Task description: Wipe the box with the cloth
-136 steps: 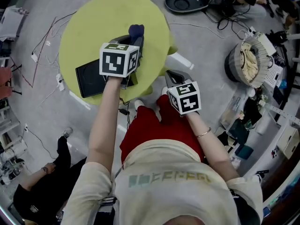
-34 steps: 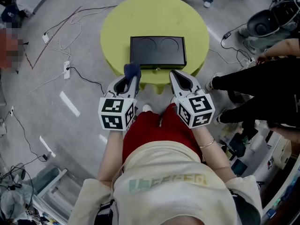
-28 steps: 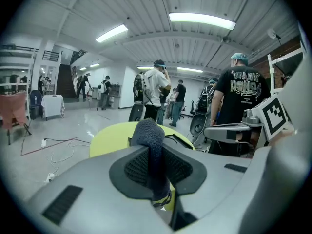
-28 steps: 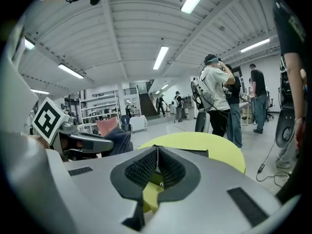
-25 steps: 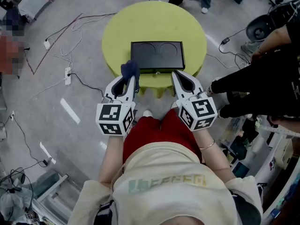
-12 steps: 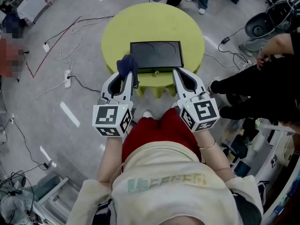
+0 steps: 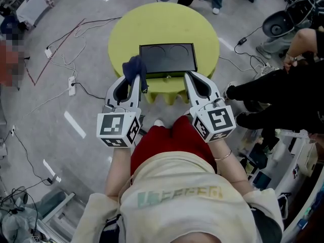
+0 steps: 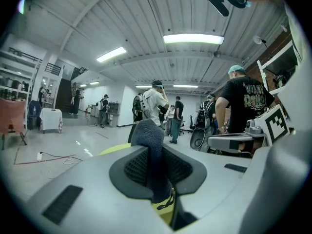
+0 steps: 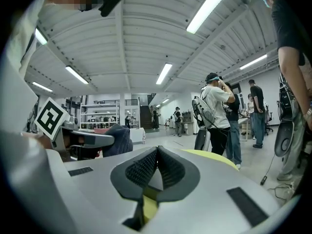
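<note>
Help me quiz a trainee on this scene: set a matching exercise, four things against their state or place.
Things:
1. cloth
2. box
3. right gripper
4. table

States or places:
A. shut, holding nothing
B. round, yellow-green
C. pinched in the left gripper
D. black, lying on the table

Pairs: 1-C, 2-D, 3-A, 4-B

Left gripper (image 8: 155,177) jaws pinch the dark blue cloth (image 8: 150,143).

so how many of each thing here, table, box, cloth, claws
table: 1
box: 1
cloth: 1
claws: 2, left claw and right claw
total: 5
</note>
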The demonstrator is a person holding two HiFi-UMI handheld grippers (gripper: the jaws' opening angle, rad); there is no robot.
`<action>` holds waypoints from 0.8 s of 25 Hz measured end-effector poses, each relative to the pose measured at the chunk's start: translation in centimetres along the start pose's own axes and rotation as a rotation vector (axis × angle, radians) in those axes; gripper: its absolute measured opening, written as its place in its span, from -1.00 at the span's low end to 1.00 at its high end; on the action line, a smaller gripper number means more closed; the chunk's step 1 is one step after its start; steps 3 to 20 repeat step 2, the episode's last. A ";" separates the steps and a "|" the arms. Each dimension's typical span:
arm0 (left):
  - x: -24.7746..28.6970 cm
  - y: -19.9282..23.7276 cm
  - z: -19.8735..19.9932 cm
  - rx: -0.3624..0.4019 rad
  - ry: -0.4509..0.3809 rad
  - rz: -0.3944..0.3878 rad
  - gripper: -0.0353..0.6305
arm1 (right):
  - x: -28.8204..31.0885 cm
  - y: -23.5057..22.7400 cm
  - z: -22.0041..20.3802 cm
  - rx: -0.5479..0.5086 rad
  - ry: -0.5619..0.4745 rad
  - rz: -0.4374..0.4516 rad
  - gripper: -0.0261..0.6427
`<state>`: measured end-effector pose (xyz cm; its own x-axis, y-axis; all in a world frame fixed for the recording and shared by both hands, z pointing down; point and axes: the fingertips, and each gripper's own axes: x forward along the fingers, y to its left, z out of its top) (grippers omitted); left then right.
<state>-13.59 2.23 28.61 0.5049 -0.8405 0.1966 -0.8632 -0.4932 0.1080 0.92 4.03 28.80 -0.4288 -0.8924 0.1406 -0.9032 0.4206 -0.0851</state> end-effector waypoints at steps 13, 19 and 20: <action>-0.1 0.0 0.2 -0.002 -0.008 0.003 -0.70 | -0.2 0.0 0.0 -0.001 -0.004 -0.001 -0.81; -0.1 0.0 0.2 -0.002 -0.008 0.003 -0.70 | -0.2 0.0 0.0 -0.001 -0.004 -0.001 -0.81; -0.1 0.0 0.2 -0.002 -0.008 0.003 -0.70 | -0.2 0.0 0.0 -0.001 -0.004 -0.001 -0.81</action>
